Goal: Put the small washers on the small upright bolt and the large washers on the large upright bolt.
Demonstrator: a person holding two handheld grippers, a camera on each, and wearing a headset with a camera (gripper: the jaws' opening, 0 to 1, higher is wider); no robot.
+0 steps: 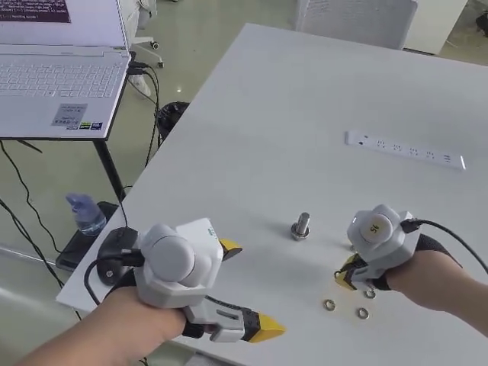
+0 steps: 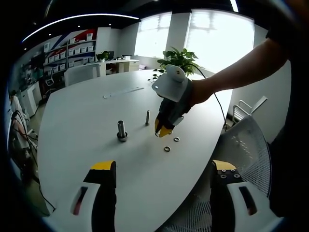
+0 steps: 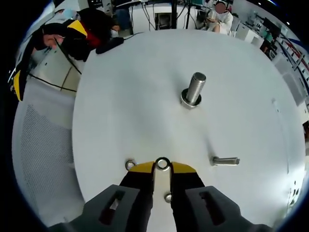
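White table (image 1: pixel 305 114), large bolt (image 1: pixel 302 226) upright near the front-middle; using it as reference.

Laptop (image 1: pixel 53 84) was well off to the bolt's far left, on a separate stand beside the table. Power strip (image 1: pixel 404 149) lay flat on the table, beyond the bolt and to its right, well apart from it.

Left gripper (image 2: pixel 163 166) was on the near-left side of the bolt, over the table's front edge. Its jaws were spread wide with nothing between them, pointing across toward the bolt.

Right gripper (image 3: pixel 162 168) was on the near-right side of the bolt, tips angled down to the table surface. Its jaws were almost closed, with only a thin slit left, and the yellow tips were pinching one washer (image 3: pixel 162 163) that lay flat. Couldn't tell whether it was off the table.

Small bolt (image 2: pixel 147 117) stood upright near the large bolt, on the side toward the right gripper, apart from both.

Loose washers were all on the near-right side of the bolt, clustered by the right gripper. One (image 1: pixel 329 305) was just left of its tips, one (image 1: pixel 363 313) was nearer the front edge, and one (image 3: pixel 167 197) was under the slit between its jaws. Both bolts were bare, with no washers on them. Couldn't tell small washers from large.
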